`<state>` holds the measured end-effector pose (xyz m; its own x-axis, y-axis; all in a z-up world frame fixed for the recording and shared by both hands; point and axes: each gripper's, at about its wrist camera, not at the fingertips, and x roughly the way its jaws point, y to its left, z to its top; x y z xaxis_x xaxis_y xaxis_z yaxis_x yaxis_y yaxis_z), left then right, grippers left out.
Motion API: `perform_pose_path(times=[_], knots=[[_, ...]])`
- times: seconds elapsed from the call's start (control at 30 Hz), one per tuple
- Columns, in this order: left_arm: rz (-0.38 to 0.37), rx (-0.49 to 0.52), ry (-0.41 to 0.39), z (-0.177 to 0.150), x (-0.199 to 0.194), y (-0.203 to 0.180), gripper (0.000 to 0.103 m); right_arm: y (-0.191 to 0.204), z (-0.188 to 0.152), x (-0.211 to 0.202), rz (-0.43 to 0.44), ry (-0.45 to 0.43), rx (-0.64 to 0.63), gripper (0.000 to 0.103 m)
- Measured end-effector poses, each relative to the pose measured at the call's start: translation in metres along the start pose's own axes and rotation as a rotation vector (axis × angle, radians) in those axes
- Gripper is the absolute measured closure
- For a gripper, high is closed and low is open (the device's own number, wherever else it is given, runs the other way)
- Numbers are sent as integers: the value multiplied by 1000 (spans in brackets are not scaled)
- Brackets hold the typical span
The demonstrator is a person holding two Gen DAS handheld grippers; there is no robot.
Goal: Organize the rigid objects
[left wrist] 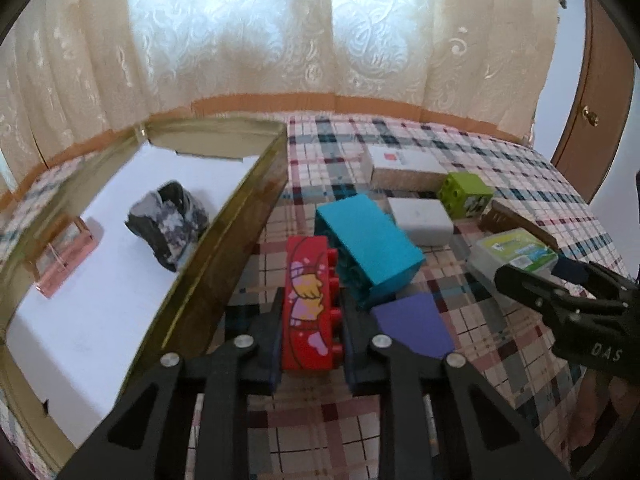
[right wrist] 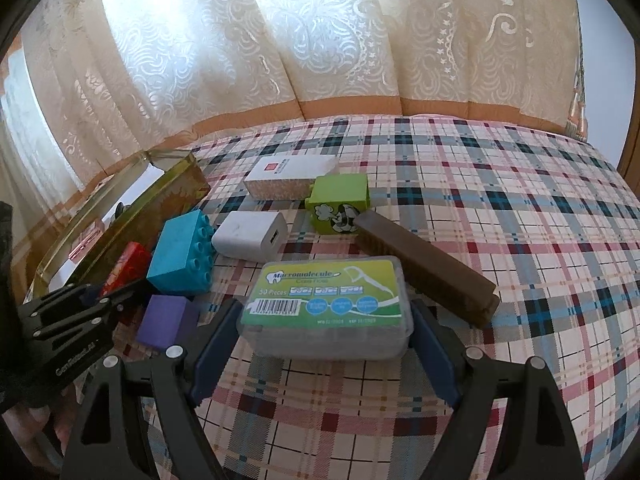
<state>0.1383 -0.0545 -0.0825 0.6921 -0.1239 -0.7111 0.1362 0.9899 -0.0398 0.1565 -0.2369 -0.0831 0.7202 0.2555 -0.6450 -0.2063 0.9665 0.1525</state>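
Note:
My left gripper [left wrist: 310,312] is shut on a red toy brick [left wrist: 306,304] with a cartoon print, just right of the gold tin tray [left wrist: 236,216]. The tray holds a dark rock [left wrist: 168,222] and a pink clear block [left wrist: 64,260]. My right gripper [right wrist: 324,320] is open, with its fingers on either side of a clear floss-pick box with a green label [right wrist: 328,300] that rests on the plaid cloth; it does not grip it. The right gripper shows in the left wrist view [left wrist: 560,280], the left gripper in the right wrist view [right wrist: 80,312].
On the plaid bed cover [right wrist: 480,240] lie a teal brick [left wrist: 368,244], a purple block [left wrist: 412,324], a white charger [left wrist: 420,220], a green cube [left wrist: 464,194], a white carton [left wrist: 400,164] and a brown bar [right wrist: 424,268]. Curtains hang behind.

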Motion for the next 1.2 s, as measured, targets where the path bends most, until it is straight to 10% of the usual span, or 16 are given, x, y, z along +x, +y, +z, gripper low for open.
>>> perform_pose_path(times=[0.6,1.2], knots=[[60,55,-140,-2,-27,-9,82,13,-2,-14,-19,-67,-55,19],[39,40,-124,-2,-24,-8,82,33,-5,21,-96,104,-134,13]])
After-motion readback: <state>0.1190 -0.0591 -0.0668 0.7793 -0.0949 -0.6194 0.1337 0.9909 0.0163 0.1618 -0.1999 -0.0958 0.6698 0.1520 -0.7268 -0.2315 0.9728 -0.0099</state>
